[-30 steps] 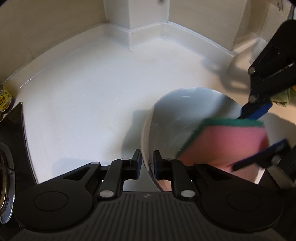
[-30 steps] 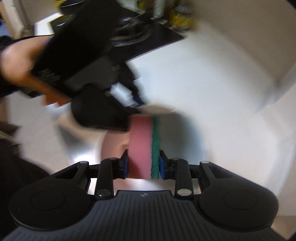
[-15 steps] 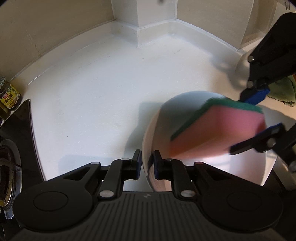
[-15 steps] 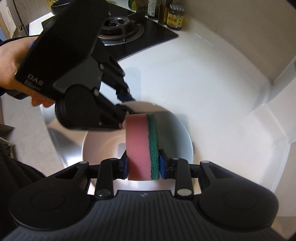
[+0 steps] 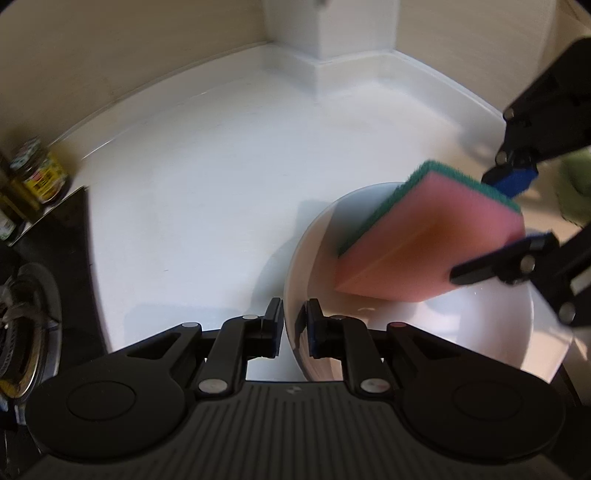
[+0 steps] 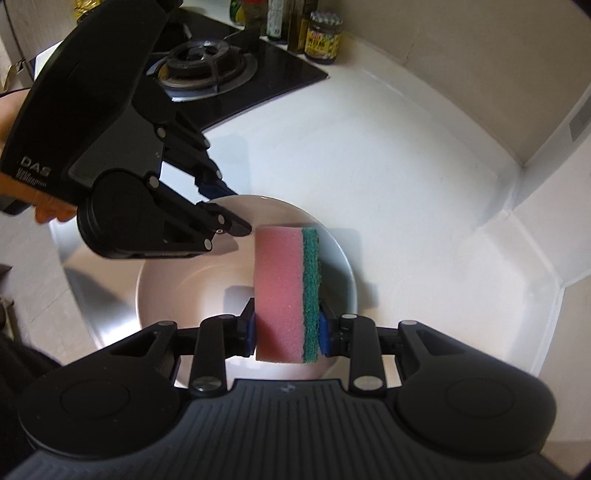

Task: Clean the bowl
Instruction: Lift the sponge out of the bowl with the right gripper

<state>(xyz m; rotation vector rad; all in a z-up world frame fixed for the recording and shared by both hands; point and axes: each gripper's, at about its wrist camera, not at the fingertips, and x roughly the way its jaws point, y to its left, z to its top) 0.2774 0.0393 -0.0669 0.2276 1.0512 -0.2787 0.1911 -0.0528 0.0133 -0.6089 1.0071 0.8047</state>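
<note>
Right gripper (image 6: 287,332) clamps a pink-green sponge (image 6: 286,291) inside the white bowl (image 6: 334,254), whose left rim the left gripper (image 5: 293,326) pinches.

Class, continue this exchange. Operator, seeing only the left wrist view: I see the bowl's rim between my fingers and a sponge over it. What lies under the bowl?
Observer: The right wrist view shows a steel surface, seemingly a sink, beneath the bowl on its left side.
Operator: Who holds my left gripper?
Observer: A hand holds its black body at the rear.
Operator: Anything beyond the stove?
Observer: Bottles stand in a row beside the jar.
</note>
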